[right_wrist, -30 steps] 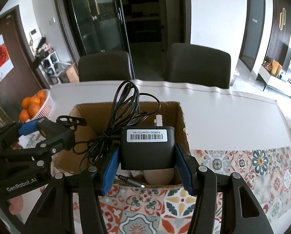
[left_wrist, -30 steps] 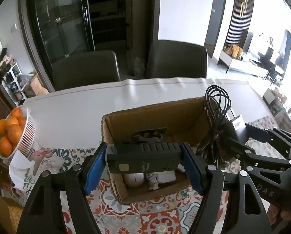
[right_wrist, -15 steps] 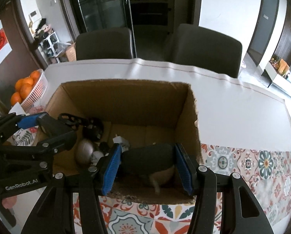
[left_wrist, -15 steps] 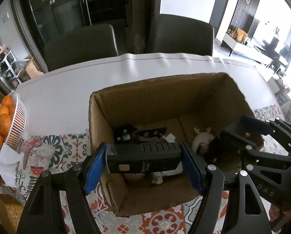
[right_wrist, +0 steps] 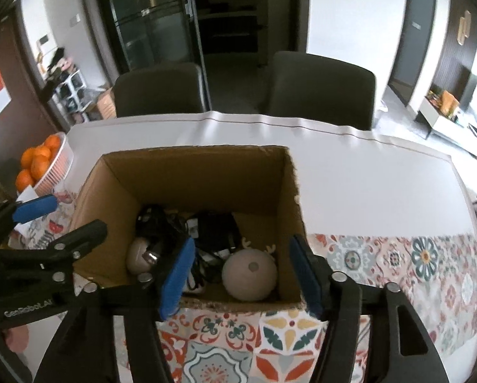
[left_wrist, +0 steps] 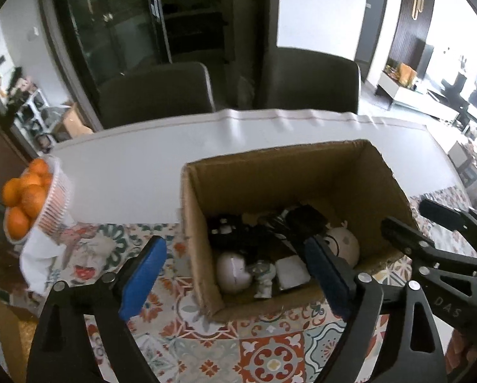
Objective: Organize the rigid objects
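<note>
Both grippers hang over the open cardboard box (right_wrist: 203, 172) on the tiled surface (right_wrist: 398, 265). The left gripper (left_wrist: 235, 274) is released, its jaws opening with nothing clamped between them. The right gripper (right_wrist: 241, 274) is likewise released and opening. Inside the box, black adapters and cables (right_wrist: 212, 233) lie at 12 o'clock of a round beige toy (right_wrist: 249, 271). A basket of oranges (left_wrist: 30, 198) stands at the box's 9 o'clock.

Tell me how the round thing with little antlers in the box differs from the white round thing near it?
The antlered ball is beige-grey with a small dot on its face and two tiny antlers on top; the white ball is plain glossy white with none. The antlered one looks larger and lies by the box's right wall, while the white one lies by the left wall, beside a small figurine. Both are rounded and rest on the floor of the cardboard box.
</note>
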Demonstrator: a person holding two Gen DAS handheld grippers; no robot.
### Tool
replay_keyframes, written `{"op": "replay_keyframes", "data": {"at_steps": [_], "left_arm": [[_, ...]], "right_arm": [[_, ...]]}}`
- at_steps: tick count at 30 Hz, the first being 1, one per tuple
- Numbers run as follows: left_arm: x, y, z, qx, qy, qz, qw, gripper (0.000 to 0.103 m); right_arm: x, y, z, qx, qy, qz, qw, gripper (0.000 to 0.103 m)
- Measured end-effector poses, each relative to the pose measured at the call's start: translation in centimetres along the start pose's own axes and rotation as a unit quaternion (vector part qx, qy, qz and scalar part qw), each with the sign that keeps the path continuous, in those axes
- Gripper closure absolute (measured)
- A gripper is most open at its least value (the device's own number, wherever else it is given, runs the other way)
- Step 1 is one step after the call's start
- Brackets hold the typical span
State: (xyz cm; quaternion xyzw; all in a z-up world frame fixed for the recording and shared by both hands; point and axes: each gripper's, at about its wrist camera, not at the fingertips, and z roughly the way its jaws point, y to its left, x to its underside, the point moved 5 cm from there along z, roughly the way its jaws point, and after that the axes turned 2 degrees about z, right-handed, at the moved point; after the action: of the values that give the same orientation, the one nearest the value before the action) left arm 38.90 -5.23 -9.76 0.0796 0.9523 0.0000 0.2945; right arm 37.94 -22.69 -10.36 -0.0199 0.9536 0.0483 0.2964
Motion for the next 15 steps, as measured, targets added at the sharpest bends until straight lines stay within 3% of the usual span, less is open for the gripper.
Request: {"op": "replay_keyframes", "data": {"at_steps": [4,15], "left_arm": [[0.7,0.6,-3.2,-0.038,-0.034,-0.005,0.9987,0.007],[3.1,0.7,-10.7,-0.064,-0.11,-0.008,0.9919,0.0]], "right_arm": [[0.8,-0.4,-2.6,0.015,-0.017,0.022,0.999,0.026],[2.6,-0.2,-10.5,0.053,-0.093,0.027,0.994,0.015]]}}
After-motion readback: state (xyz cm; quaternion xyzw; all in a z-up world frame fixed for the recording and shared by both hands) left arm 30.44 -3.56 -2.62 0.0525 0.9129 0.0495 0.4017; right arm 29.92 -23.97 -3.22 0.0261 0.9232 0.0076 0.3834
